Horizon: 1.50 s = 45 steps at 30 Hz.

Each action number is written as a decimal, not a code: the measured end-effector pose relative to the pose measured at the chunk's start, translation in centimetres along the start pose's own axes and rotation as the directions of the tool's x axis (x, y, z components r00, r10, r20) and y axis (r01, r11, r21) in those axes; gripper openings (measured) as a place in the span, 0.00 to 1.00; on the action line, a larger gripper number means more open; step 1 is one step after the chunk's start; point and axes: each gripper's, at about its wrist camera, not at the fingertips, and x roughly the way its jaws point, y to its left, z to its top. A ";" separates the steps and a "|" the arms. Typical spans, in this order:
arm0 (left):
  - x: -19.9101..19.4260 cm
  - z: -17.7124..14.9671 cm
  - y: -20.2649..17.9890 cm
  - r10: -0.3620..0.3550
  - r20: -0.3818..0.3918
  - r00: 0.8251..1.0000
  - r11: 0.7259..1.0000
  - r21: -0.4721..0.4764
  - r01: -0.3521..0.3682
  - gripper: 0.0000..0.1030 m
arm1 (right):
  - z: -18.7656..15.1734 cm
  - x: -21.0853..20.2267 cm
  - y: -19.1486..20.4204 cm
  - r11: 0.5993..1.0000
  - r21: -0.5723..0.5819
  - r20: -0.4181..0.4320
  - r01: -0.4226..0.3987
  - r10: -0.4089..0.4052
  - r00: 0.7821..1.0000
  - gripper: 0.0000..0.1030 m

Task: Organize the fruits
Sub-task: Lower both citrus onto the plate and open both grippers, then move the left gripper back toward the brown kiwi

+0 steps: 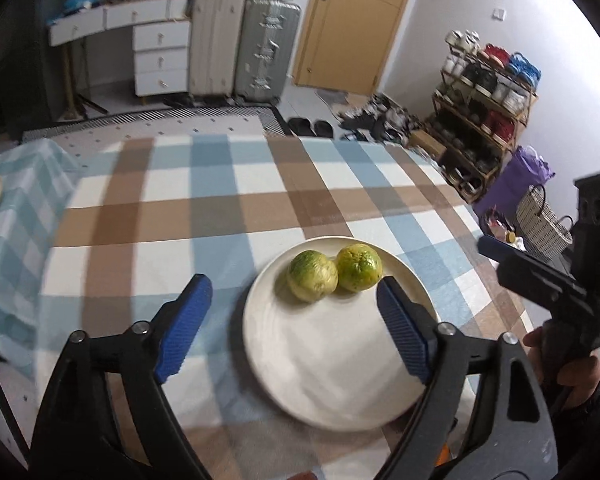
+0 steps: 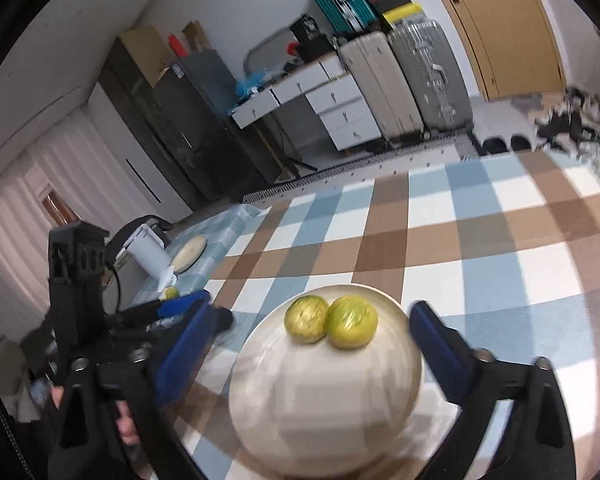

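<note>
Two green-yellow round fruits, one (image 1: 312, 276) on the left and one (image 1: 358, 268) on the right, lie touching on the far part of a white plate (image 1: 332, 360) on the checked tablecloth. My left gripper (image 1: 292, 287) hovers open over the plate's near side, nothing between its blue pads. A blue finger (image 1: 490, 246) of the right gripper shows at the right edge, held by a hand. In the right wrist view the same fruits (image 2: 306, 318) (image 2: 352, 322) sit on the plate (image 2: 324, 400). My right gripper (image 2: 314, 310) is wide open and empty above it.
A lower side table at the left holds another plate (image 2: 188, 254), a white jug (image 2: 148, 254) and a small green fruit (image 2: 171, 292). Beyond the table's far edge stand suitcases (image 1: 266, 48), white drawers (image 1: 160, 60) and a shoe rack (image 1: 484, 112).
</note>
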 end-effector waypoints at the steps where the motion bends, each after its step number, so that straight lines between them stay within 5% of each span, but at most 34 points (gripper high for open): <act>1: -1.4 -0.3 0.0 0.009 0.016 1.000 1.000 -0.002 -0.009 0.86 | -0.3 -1.0 0.8 1.000 -0.023 0.012 0.005 -0.005 1.000 1.00; 4: -5.4 -1.5 -0.1 0.035 0.063 0.997 0.999 0.001 -0.035 0.99 | -1.4 -3.5 2.8 0.997 -0.074 0.040 0.029 -0.026 0.999 1.00; 17: -16.6 -8.5 -0.6 0.089 0.119 0.989 0.995 0.023 -0.093 0.99 | -7.5 -10.1 8.8 0.971 -0.200 0.109 0.133 -0.113 0.988 1.00; 33: -14.1 -15.2 -4.1 -0.012 0.023 1.000 1.000 -0.010 0.012 0.99 | -15.1 -13.3 9.3 0.964 -0.171 0.034 0.202 -0.199 0.979 1.00; 45: -9.9 -19.4 -5.5 -0.013 -0.061 0.998 1.000 0.016 0.014 0.99 | -19.5 -12.4 8.5 0.967 -0.172 -0.029 0.189 -0.197 0.980 1.00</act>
